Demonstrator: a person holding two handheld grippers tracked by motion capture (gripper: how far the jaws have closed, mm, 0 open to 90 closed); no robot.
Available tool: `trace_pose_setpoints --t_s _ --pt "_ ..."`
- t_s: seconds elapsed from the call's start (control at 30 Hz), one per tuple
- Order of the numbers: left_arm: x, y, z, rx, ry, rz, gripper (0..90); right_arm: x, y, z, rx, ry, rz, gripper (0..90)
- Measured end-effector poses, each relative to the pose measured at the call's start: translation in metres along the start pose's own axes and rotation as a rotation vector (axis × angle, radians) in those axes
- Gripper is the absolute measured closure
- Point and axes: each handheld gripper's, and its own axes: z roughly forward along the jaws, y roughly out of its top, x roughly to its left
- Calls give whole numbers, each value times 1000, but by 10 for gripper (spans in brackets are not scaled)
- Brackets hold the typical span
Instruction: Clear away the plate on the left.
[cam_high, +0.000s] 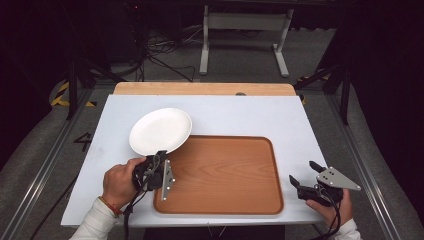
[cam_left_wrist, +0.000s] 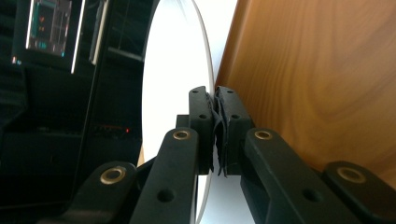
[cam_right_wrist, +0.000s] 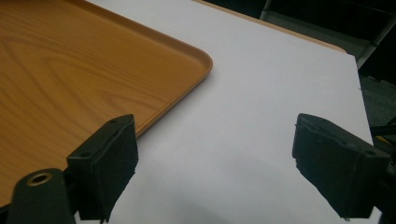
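The left gripper (cam_high: 156, 162) is clamping the near rim of the white plate (cam_high: 161, 131), its jaws pressed together on the thin edge, as the left gripper view is showing with the pads (cam_left_wrist: 205, 116) squeezing either side of the rim. Taking the wooden tray (cam_high: 225, 175) as the landmark, the plate is hanging over the tray's far-left corner, most of it lying beyond the tray above the white table (cam_high: 240, 115), and it is looking tilted rather than resting flat. The right gripper (cam_high: 309, 176) is waiting just off the tray's right edge with its jaws standing wide apart and nothing between them. The main risk, as I am judging it, is coming from that one-sided pinch: the plate's whole weight is levering on a narrow bite of smooth rim, so it may be pivoting or sliding out of the pads during a quick swing toward the tray. A second hazard is the plate's low edge catching the tray's raised lip on the way in, which could be twisting it loose or nudging the tray across the table
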Motion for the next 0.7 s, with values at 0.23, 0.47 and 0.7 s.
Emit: trace_pose_setpoints --t_s 0.23,0.47,0.7 --pt "-6 17 -5 -42 -18 26 862 0 0 -1 0 0 -1 149" --pt "-12 32 -6 -85 -50 47 861 1 1 0 2 1 -2 149" --pt "-20 50 -12 -141 -78 74 858 0 0 -1 0 0 1 149"
